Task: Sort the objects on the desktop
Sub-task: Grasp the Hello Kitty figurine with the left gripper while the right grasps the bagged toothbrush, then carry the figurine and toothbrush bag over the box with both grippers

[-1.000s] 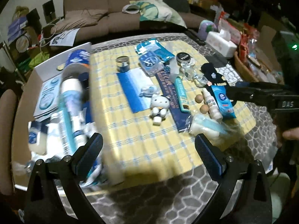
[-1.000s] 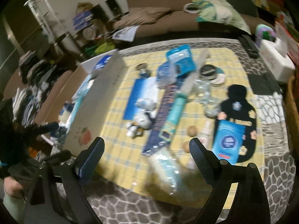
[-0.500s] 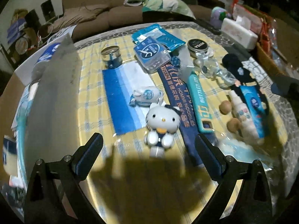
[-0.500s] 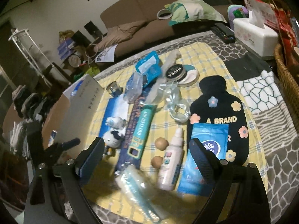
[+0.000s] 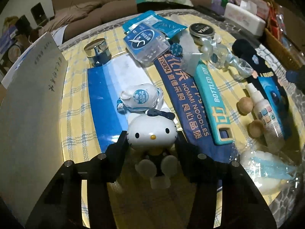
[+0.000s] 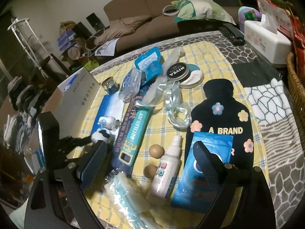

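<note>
The cat figurine (image 5: 151,131) is flanked by the closing left gripper (image 5: 152,143); the right gripper (image 6: 150,158) is held wide, empty.

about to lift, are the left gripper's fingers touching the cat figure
Touching. The left wrist view shows both fingers pressed against the cat figure's head as the jaws close.

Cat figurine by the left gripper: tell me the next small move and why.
Probably let the left gripper finish closing, then lift straight up. Its jaws are closing, and the cat figurine sits squarely between them with its head at pad level, so no re-aiming seems needed. A wrapped candy lies just behind and the box stands to the left, so a vertical lift should avoid both.
</note>
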Motion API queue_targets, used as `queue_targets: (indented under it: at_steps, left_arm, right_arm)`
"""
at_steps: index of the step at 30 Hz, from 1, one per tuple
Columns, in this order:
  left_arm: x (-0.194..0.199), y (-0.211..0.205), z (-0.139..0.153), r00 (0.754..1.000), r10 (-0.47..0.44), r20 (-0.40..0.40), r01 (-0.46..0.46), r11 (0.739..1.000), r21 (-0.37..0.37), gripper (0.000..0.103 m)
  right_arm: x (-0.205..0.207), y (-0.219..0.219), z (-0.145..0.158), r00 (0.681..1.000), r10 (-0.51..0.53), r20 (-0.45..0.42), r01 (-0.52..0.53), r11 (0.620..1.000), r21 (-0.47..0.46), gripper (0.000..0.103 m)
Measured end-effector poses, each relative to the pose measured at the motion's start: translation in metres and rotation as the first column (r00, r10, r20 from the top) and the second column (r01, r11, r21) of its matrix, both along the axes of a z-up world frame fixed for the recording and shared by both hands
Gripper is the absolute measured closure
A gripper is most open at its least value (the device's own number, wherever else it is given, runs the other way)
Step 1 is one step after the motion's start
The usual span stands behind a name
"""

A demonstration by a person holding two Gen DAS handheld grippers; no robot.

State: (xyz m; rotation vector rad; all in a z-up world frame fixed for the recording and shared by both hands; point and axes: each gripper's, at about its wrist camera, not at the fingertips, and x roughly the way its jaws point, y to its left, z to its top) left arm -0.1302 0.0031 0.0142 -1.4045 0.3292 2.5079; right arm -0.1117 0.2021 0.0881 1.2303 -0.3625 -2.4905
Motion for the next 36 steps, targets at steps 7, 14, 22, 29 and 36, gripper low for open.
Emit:
queue_targets:
  at_steps: [7, 14, 22, 29, 36]
  left_arm:
    - [0.018, -0.015, 0.025, 1.0, 0.029, 0.002, -0.029, 0.991, 0.128, 0.057]
    - [0.064, -0.023, 0.074, 0.998, -0.002, -0.069, 0.016, 0.979, 0.202, 0.057]
    - [0.104, -0.048, 0.088, 0.998, 0.024, -0.06, -0.007, 0.962, 0.272, 0.057]
    - [0.14, -0.089, 0.14, 0.992, 0.049, -0.113, -0.008, 0.943, 0.332, 0.057]
    - [0.161, -0.181, 0.196, 0.987, 0.112, -0.114, -0.068, 0.939, 0.336, 0.057]
  right_arm:
    - [-0.002, -0.002, -0.003, 1.0, 0.023, 0.006, -0.023, 1.0, -0.022, 0.024]
    - [0.015, -0.026, 0.007, 0.983, 0.186, -0.005, -0.186, 0.982, -0.019, 0.025]
    - [0.054, -0.079, -0.027, 0.922, 0.38, 0.08, -0.387, 0.878, 0.281, 0.026]
    - [0.056, -0.109, -0.059, 0.898, 0.415, 0.149, -0.434, 0.771, 0.467, 0.058]
    - [0.057, -0.112, -0.009, 0.926, 0.376, 0.036, -0.364, 0.864, 0.347, 0.061]
